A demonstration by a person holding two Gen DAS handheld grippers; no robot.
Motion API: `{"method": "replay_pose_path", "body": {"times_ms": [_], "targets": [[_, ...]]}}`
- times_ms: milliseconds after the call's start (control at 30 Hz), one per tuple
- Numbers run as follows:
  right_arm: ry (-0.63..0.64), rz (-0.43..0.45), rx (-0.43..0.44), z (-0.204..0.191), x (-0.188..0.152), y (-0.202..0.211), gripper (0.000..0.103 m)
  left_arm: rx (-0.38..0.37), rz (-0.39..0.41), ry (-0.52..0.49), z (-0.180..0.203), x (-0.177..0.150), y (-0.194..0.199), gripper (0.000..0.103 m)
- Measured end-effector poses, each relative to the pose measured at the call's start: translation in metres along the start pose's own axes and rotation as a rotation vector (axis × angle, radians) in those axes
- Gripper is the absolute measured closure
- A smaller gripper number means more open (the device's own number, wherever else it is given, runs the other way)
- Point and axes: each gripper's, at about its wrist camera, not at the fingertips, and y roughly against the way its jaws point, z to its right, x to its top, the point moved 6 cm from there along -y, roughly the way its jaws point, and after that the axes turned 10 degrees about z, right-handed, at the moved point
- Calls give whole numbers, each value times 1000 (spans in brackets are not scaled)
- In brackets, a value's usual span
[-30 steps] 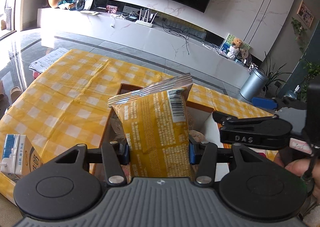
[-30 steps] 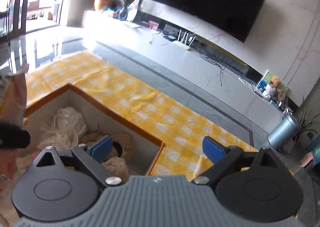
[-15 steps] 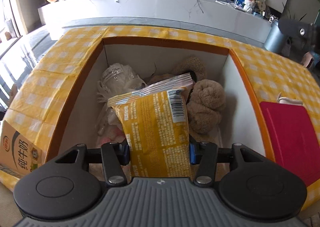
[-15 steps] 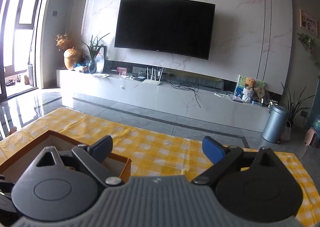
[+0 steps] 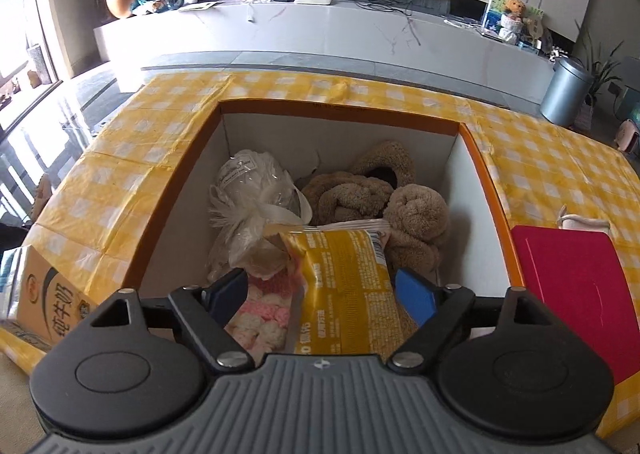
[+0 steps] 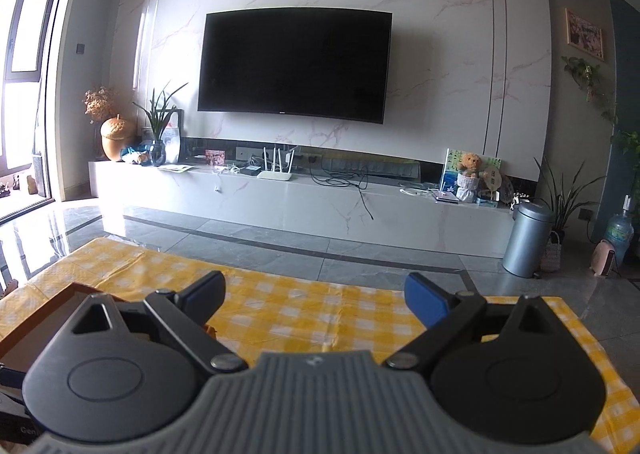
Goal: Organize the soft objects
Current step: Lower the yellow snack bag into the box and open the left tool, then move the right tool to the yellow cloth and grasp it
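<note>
With its jaws just sprung wide, the left claw [image 5: 320, 292] hung over the box [image 5: 340, 110] and the yellow snack packet [image 5: 348, 286] lay loose between them inside it, so lifting straight clear without snagging looked wisest, the empty right claw [image 6: 316, 294] gaping beyond the box

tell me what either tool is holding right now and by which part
Nothing is held. The left tool has just opened; the yellow snack bag lies loose between its pads in the box. The right tool is open and empty.
</note>
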Motion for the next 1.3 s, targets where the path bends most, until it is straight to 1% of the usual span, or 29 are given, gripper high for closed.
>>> {"method": "replay_pose_path", "body": {"times_ms": [33, 67, 133, 233, 333, 367, 433, 500, 567, 633, 700, 733, 767, 833, 967, 1033, 1133, 1300], "targets": [[0, 3, -9, 5, 2, 3, 8, 24, -4, -7, 0, 5, 4, 3], [0, 2, -19, 12, 3, 6, 8, 28, 11, -9, 1, 8, 10, 3], [3, -8, -41, 25, 6, 13, 8, 20, 77, -8, 3, 17, 24, 3], [16, -7, -88, 47, 10, 24, 8, 27, 122, -5, 8, 26, 40, 3], [88, -21, -115, 67, 16, 38, 3, -4, 139, -16, 17, 31, 51, 3], [113, -25, -113, 70, 17, 42, 3, -22, 145, -38, 23, 32, 53, 3], [143, -27, -118, 79, 19, 52, 3, -24, 159, -78, 33, 31, 58, 3], [107, -35, -124, 90, 22, 59, 3, -19, 173, -107, 44, 30, 63, 3], [45, -46, -110, 101, 25, 62, 3, -48, 185, -140, 57, 29, 68, 3], [8, -52, -104, 109, 27, 65, 3, -68, 204, -171, 71, 28, 74, 3], [1, -50, -96, 113, 28, 67, 3, -73, 229, -202, 82, 28, 80, 4], [5, -51, -89, 115, 28, 66, 3, -72, 246, -217, 88, 28, 82, 8], [9, -56, -81, 116, 27, 67, 3, -68, 252, -232, 94, 27, 84, 9], [7, -66, -71, 120, 25, 66, 3, -80, 255, -244, 104, 28, 88, 9], [-44, -116, -60, 130, 17, 59, 3, -106, 259, -271, 124, 27, 95, 9], [-60, -137, -59, 136, 9, 52, 3, -130, 236, -281, 136, 23, 97, 9], [-77, -184, -92, 149, -6, 42, 3, -178, 203, -301, 152, 18, 97, 9], [-133, -238, -151, 178, -27, 34, 3, -212, 160, -363, 183, 10, 92, 9]]}}
